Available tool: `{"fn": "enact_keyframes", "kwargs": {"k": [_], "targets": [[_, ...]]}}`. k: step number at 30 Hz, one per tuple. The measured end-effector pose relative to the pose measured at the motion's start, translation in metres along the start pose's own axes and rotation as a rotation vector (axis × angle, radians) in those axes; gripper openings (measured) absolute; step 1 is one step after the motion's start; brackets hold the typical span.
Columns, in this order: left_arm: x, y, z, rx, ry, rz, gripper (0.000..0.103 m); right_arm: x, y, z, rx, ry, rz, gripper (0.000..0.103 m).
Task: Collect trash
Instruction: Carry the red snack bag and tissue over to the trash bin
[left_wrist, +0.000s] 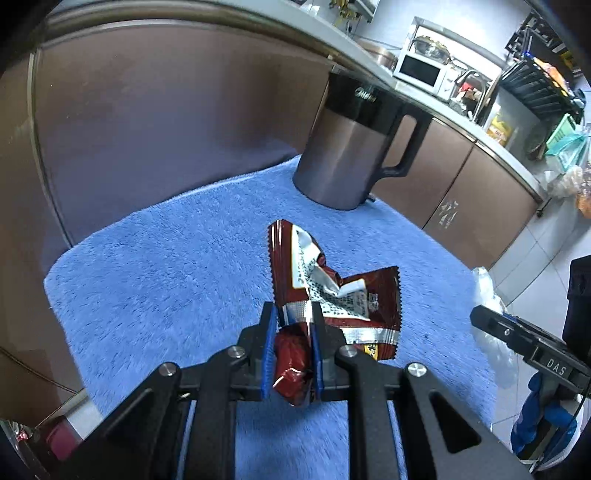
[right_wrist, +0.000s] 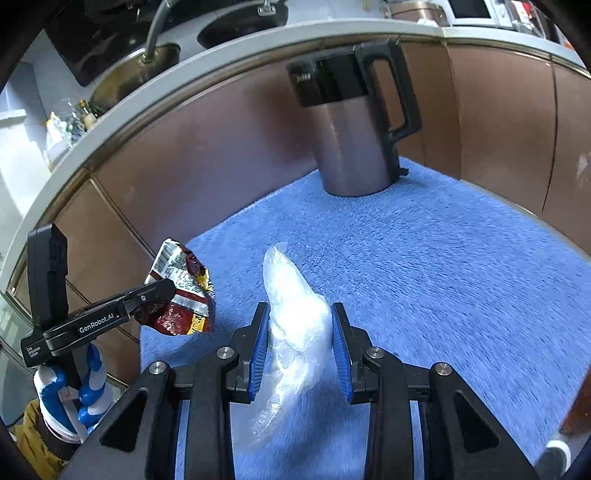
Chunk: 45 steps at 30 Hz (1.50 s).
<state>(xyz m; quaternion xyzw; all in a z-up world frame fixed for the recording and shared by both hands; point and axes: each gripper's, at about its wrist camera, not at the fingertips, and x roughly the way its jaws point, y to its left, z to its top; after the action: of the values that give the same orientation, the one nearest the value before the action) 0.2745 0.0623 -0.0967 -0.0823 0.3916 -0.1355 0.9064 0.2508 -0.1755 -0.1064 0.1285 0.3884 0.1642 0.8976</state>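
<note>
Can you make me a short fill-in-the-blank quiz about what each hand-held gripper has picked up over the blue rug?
1. The left hand-held gripper is shut on a crumpled ____ snack wrapper.
2. The right hand-held gripper holds a clear ____ bag.
3. The metal jug stands on the ____ rug.

Missing words: red; plastic; blue

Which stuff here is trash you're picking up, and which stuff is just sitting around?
Trash being collected:
- red snack wrapper, pinched in the left tongs
- clear plastic bag, between the right tongs

Just sitting there:
- metal jug with black handle
- blue fluffy mat
- white microwave on the counter
</note>
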Motion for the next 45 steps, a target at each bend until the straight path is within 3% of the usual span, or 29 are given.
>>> {"fn": "enact_keyframes", "kwargs": {"k": [11,21,33,39,45], "targets": [[-0.07,-0.025,-0.012,0.031,-0.091,-0.022,0.016,-0.086,0.012,-0.027,0.008,-0.106,0.008,0.032],[-0.106,-0.084,-0.021,0.12,-0.127,-0.122,0.016,-0.17,-0.008,-0.058,0.064,-0.235,-0.017,0.032],[-0.063,-0.216,-0.058,0.324,0.003,-0.291,0.016,-0.244,-0.114,-0.118,0.293,-0.321,-0.251,0.032],[-0.027,-0.29,-0.088,0.454,0.095,-0.344,0.016,-0.26,-0.182,-0.166,0.441,-0.295,-0.412,0.032],[0.009,-0.358,-0.121,0.586,0.189,-0.36,0.016,-0.257,-0.235,-0.21,0.565,-0.242,-0.483,0.032]]}}
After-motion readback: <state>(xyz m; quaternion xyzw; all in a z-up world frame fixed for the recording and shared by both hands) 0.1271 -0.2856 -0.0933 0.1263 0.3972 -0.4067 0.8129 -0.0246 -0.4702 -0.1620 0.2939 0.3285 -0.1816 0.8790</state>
